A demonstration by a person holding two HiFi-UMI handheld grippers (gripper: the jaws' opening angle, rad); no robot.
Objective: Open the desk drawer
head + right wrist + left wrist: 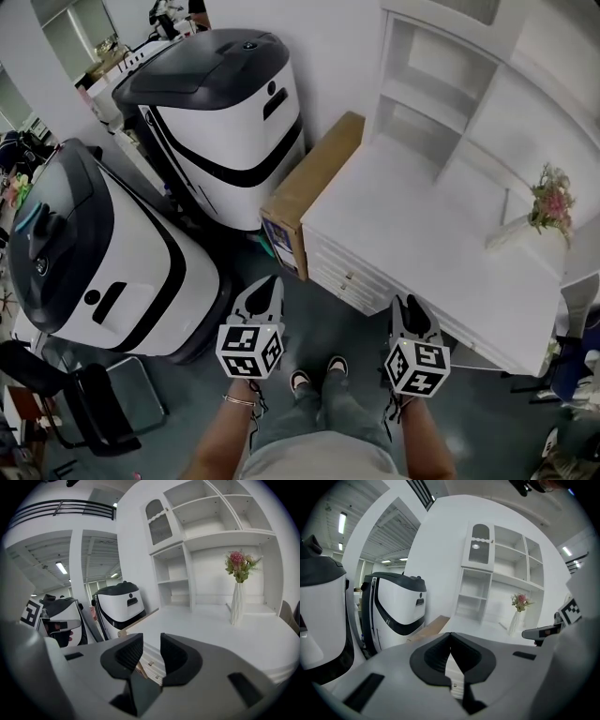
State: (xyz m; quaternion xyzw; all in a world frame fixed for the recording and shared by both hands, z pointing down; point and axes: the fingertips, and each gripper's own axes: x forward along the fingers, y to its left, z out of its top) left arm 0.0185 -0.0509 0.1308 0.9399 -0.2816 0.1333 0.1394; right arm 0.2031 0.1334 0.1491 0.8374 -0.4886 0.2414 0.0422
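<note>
Head cam: high over the person, pitched steeply down. White desk point(422, 234) ahead, left gripper point(272, 281) and right gripper point(409, 302) low in frame. Left gripper view: sits behind its jaws, faces across the desktop to the shelf unit point(501, 569), off the desk's left corner. Right gripper view: same heading, further right, desk edge near. Both share the shelf unit, flower vase point(237, 599) and white machine point(119, 604). Each catches the other gripper at its edge.

Shut drawers point(349, 277) in a white desk point(422, 234)
We see them stacked at the left end of the desk's front, all white, pushed in flush, with small pulls on their faces.
</note>
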